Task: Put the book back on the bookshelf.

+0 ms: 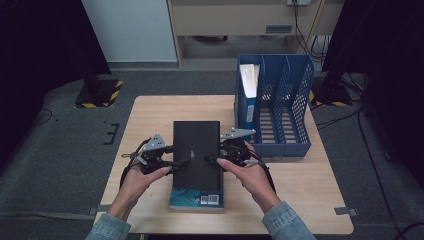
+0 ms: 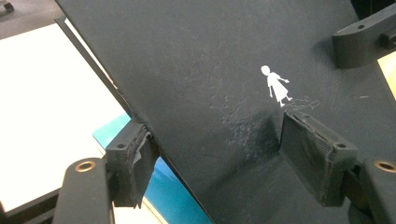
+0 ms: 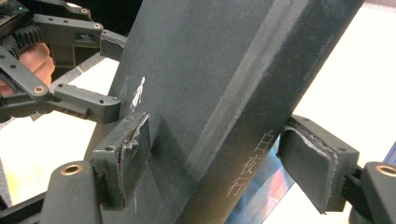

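Observation:
A black hardcover book [image 1: 196, 150] with a small white figure on its cover is held tilted between both grippers, just above a teal book [image 1: 196, 200] that lies on the table. My left gripper [image 1: 177, 155] clamps the black book's left edge, one pad [image 2: 313, 154] on the cover and the other at the edge [image 2: 135, 158]. My right gripper [image 1: 216, 153] clamps the spine side, where pale characters run down the spine [image 3: 252, 158]. One pad [image 3: 126, 154] presses the cover and the other [image 3: 317, 168] sits under the spine. The teal book [image 2: 173, 196] shows beneath.
A blue mesh file holder [image 1: 280, 100] with three slots stands at the table's back right, with papers in its leftmost slot. The wooden table [image 1: 150, 115] has bare room at left and front. Black stands and cables sit on the grey floor around it.

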Available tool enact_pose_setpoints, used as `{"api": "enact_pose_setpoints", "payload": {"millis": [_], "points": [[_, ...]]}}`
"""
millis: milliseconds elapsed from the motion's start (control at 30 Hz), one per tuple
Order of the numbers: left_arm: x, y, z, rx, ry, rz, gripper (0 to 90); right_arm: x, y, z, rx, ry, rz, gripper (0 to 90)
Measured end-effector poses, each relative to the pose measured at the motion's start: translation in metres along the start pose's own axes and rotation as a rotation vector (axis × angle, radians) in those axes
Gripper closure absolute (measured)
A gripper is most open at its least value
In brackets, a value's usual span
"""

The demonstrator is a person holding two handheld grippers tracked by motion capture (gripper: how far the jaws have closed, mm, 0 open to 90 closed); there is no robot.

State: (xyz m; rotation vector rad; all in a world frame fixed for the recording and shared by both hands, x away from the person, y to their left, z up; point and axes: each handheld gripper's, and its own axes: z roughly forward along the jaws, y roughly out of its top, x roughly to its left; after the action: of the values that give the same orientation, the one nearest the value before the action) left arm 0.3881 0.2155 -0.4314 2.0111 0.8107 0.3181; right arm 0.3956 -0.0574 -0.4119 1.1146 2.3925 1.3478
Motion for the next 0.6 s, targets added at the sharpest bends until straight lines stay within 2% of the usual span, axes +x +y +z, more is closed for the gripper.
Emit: {"api": "enact_pose_setpoints", "payload": {"millis": [167, 600], "points": [[0.002, 0.005, 0.000, 0.011, 0.018, 0.010, 32.1, -0.002, 0.007, 0.002, 0.012, -0.015, -0.021, 26.8], [0.002, 0.012, 0.001, 0.030, 0.034, 0.030, 35.4, -0.006, 0.011, 0.002, 0.045, -0.012, -0.016, 27.8]]}}
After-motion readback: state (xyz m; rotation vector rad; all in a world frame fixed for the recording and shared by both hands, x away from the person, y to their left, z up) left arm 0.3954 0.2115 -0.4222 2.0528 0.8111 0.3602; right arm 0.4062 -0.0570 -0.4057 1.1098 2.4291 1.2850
